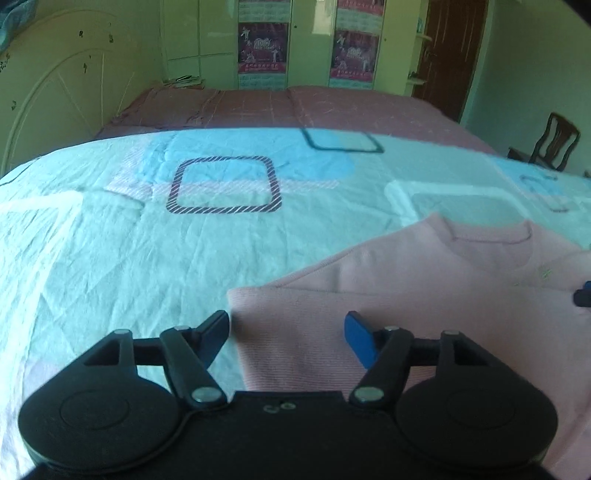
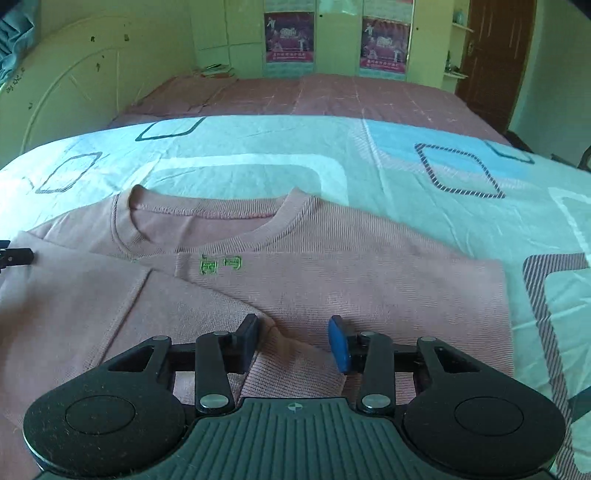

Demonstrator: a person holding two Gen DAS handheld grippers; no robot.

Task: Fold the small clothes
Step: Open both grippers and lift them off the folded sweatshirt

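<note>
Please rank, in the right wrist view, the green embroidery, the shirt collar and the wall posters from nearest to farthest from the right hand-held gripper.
From the right hand-held gripper:
1. Green embroidery, on the pink shirt's chest, slightly left.
2. Shirt collar, just beyond the embroidery.
3. Wall posters, across the bed, at the room's far end.

A small pink ribbed sweater [image 2: 332,280] is lying flat on the bed, its round neckline [image 2: 218,221] pointing toward 12 o'clock. A tiny green embroidered mark [image 2: 220,264] is sitting just below the collar. The sleeve [image 2: 122,306] at 9 o'clock is lying folded across the chest; the 3 o'clock side is possibly tucked under, showing a straight edge.
</note>
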